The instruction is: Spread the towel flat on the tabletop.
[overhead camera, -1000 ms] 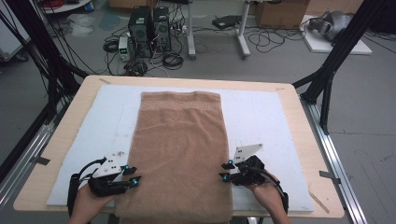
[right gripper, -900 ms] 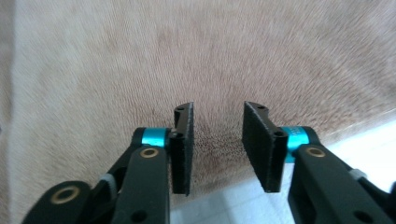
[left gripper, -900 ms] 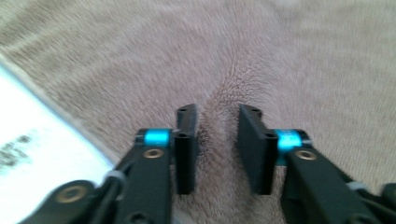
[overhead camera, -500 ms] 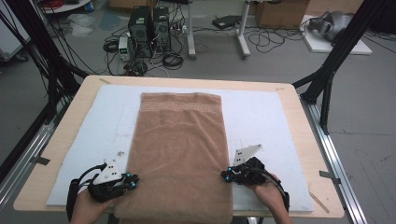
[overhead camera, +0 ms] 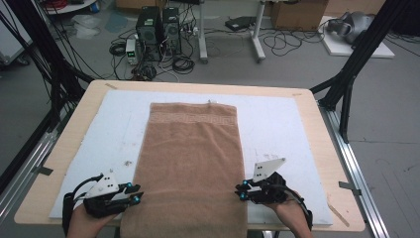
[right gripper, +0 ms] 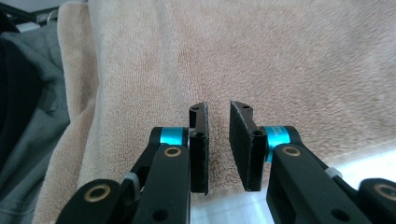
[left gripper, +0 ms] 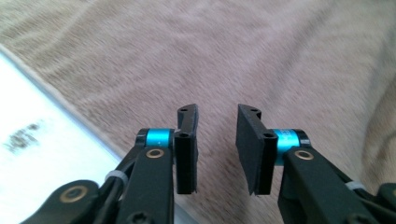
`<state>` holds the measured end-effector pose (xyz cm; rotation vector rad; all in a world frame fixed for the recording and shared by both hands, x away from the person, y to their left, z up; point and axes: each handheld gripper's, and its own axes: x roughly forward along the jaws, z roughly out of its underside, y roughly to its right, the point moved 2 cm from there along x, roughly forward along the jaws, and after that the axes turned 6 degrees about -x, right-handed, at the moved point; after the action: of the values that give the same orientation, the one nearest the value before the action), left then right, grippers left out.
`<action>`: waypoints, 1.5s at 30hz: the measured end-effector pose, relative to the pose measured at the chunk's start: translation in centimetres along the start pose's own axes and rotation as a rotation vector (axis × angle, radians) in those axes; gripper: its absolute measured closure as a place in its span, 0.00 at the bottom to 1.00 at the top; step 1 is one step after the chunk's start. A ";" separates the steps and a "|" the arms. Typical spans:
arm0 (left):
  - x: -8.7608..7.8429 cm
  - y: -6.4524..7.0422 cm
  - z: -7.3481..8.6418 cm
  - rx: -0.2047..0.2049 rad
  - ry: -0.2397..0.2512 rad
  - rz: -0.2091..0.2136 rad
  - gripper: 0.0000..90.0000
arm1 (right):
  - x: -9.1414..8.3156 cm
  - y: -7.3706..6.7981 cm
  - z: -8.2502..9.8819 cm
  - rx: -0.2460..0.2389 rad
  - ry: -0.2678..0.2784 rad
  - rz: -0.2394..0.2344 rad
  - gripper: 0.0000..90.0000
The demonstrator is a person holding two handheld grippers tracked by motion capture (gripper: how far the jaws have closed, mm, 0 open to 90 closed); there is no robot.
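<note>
A brown towel (overhead camera: 190, 163) lay lengthwise down the middle of a white pad (overhead camera: 287, 129) on the wooden table (overhead camera: 322, 148), its patterned band toward twelve o'clock and its near end draped over the table's edge at six o'clock. In the high view the left tool (overhead camera: 132, 192) sat at about seven o'clock, just at the towel's left edge, held in the person's left hand (overhead camera: 84, 223); the right tool (overhead camera: 241, 191) sat at about five o'clock, at the towel's right edge, held in the right hand (overhead camera: 287, 213). Both pointed inward toward the cloth, facing one another across its width. In the left gripper view the left tool (left gripper: 217, 140) hung over the towel (left gripper: 233, 56) with its jaws standing a narrow way apart, having just been opening after a pinch; the gap between them was clear, with the nap of the towel below and beyond, and the white pad (left gripper: 42, 140) lay at nine o'clock in that view. In the right gripper view the right tool (right gripper: 218, 140) likewise had its jaws a narrow way apart, slightly closer than the left's, having just been opening; nothing was pinched between them, and the towel (right gripper: 257, 56) ran beneath, with its folded edge hanging down at nine o'clock beside grey clothing (right gripper: 28, 116), and a strip of white pad (right gripper: 364, 163) at four o'clock. Whether the jaw tips touched the cloth could not be told from these views. Beyond the table, at twelve o'clock, stood computer towers (overhead camera: 158, 25) among cables on the floor.
</note>
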<state>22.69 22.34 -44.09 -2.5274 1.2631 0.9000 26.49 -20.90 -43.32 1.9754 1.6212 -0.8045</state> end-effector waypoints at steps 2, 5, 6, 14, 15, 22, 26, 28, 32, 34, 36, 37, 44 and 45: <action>0.7 0.0 0.2 -0.002 -0.031 0.011 0.83 | 0.6 0.0 0.5 0.012 -0.020 -0.014 0.82; 1.6 0.3 0.9 0.018 -0.077 0.010 0.86 | 1.6 -0.1 1.3 0.020 -0.056 -0.019 0.81; 1.6 0.4 1.1 0.025 -0.059 0.001 0.88 | 1.6 -0.2 1.4 0.030 -0.037 -0.016 0.83; 0.8 0.7 1.4 0.030 -0.075 0.015 0.99 | 1.2 -0.8 1.1 -0.002 -0.055 -0.045 0.96; 0.6 0.8 1.5 0.032 -0.075 0.013 0.99 | 1.1 -1.1 1.2 -0.004 -0.054 -0.063 0.96; -0.6 1.1 2.3 0.012 -0.065 0.017 0.99 | 0.3 -2.4 1.1 0.006 -0.013 -0.069 0.88; -0.4 1.0 2.1 -0.007 -0.055 0.019 0.91 | -0.1 -1.6 1.0 0.052 0.021 -0.017 0.78; 0.0 1.1 2.1 0.006 -0.074 0.024 0.86 | -0.2 -1.1 1.0 0.073 0.029 -0.003 0.73; 0.1 1.3 2.3 0.014 -0.066 0.021 0.82 | -0.2 -0.1 0.9 0.101 0.033 0.019 0.67; 0.0 1.4 2.4 0.032 -0.068 0.014 0.94 | -0.1 0.1 0.7 0.094 0.043 0.023 0.66; -0.1 1.7 2.4 0.046 -0.069 -0.005 0.98 | 0.0 0.3 0.5 0.092 0.040 0.023 0.64; -0.2 1.8 2.5 0.047 -0.070 -0.003 0.98 | 0.1 0.2 0.4 0.092 0.042 0.019 0.64; -1.3 2.0 3.1 0.016 -0.041 0.024 0.97 | 0.2 -0.1 -0.3 0.073 0.041 0.028 0.60; -1.4 2.0 3.0 0.009 -0.023 0.021 0.93 | 0.2 0.1 -0.3 0.078 0.044 0.031 0.59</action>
<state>19.19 23.28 -45.46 -2.4944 1.2869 0.9231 26.62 -20.59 -43.26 2.0807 1.6023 -0.8296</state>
